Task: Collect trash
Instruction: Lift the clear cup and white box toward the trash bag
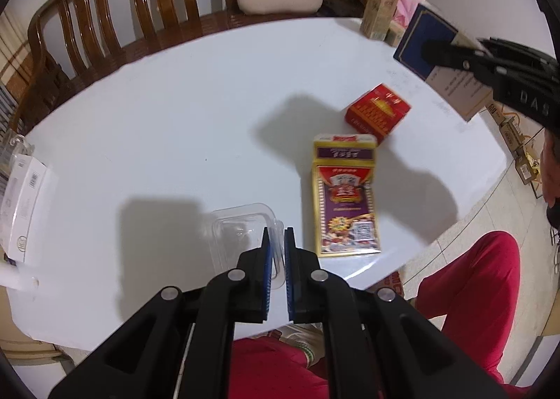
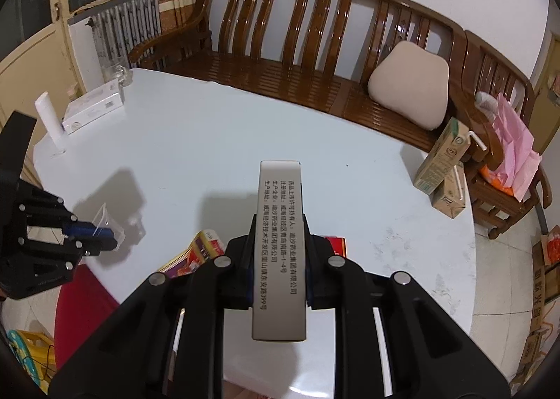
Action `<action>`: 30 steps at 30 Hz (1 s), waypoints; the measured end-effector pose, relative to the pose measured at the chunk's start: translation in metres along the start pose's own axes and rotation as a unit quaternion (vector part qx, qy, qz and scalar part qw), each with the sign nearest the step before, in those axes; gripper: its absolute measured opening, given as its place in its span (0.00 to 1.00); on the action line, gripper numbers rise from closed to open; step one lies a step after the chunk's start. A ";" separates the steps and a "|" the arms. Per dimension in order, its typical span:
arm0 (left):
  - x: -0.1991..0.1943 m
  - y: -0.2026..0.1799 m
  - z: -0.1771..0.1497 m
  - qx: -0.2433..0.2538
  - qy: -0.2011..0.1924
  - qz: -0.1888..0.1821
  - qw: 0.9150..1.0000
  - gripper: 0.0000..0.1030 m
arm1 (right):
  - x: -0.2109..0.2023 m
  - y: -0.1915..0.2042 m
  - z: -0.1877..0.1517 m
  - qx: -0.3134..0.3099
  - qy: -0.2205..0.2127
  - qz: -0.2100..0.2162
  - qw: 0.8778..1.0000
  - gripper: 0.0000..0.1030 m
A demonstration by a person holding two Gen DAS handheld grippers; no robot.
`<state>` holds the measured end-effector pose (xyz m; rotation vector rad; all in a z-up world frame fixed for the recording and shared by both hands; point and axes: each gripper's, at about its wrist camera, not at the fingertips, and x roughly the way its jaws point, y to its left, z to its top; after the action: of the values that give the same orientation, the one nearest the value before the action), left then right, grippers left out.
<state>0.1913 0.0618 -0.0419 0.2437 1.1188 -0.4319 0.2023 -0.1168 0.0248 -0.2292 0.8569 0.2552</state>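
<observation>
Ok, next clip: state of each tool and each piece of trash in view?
Left tool: shut on the clear plastic tray's rim, tray at the table's near edge.
Right tool: shut on the blue-and-white box, held above the table.
Purple-and-gold box: lying flat, untouched.
Red box: on the table, untouched.
Two drink cartons: at the far edge, one standing, one tipped over, straws in.

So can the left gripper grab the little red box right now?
Probably not yet. The left gripper is already shut on the clear plastic tray, and the red box lies farther off, past the purple box.
</observation>
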 end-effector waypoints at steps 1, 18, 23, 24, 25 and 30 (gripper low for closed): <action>-0.004 -0.003 -0.001 0.002 -0.004 0.000 1.000 0.07 | -0.006 0.001 -0.002 -0.002 -0.003 0.000 1.000 0.19; -0.048 -0.082 -0.039 0.036 -0.049 -0.044 0.997 0.07 | -0.096 0.038 -0.083 -0.025 -0.025 0.008 0.999 0.19; -0.041 -0.102 -0.052 0.040 -0.042 -0.058 0.997 0.07 | -0.104 0.047 -0.110 -0.019 -0.016 0.013 1.000 0.19; -0.040 -0.106 -0.055 0.041 -0.040 -0.061 0.997 0.07 | -0.105 0.048 -0.114 -0.017 -0.014 0.013 1.000 0.19; -0.039 -0.109 -0.058 0.043 -0.039 -0.063 0.996 0.07 | -0.106 0.047 -0.118 -0.017 -0.013 0.013 1.000 0.19; -0.032 -0.124 -0.073 0.047 -0.029 -0.074 0.996 0.07 | -0.110 0.052 -0.139 -0.009 -0.004 0.019 1.000 0.19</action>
<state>0.0639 -0.0131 -0.0408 0.2292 1.0644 -0.6206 0.0179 -0.1236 0.0159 -0.2280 0.8525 0.2991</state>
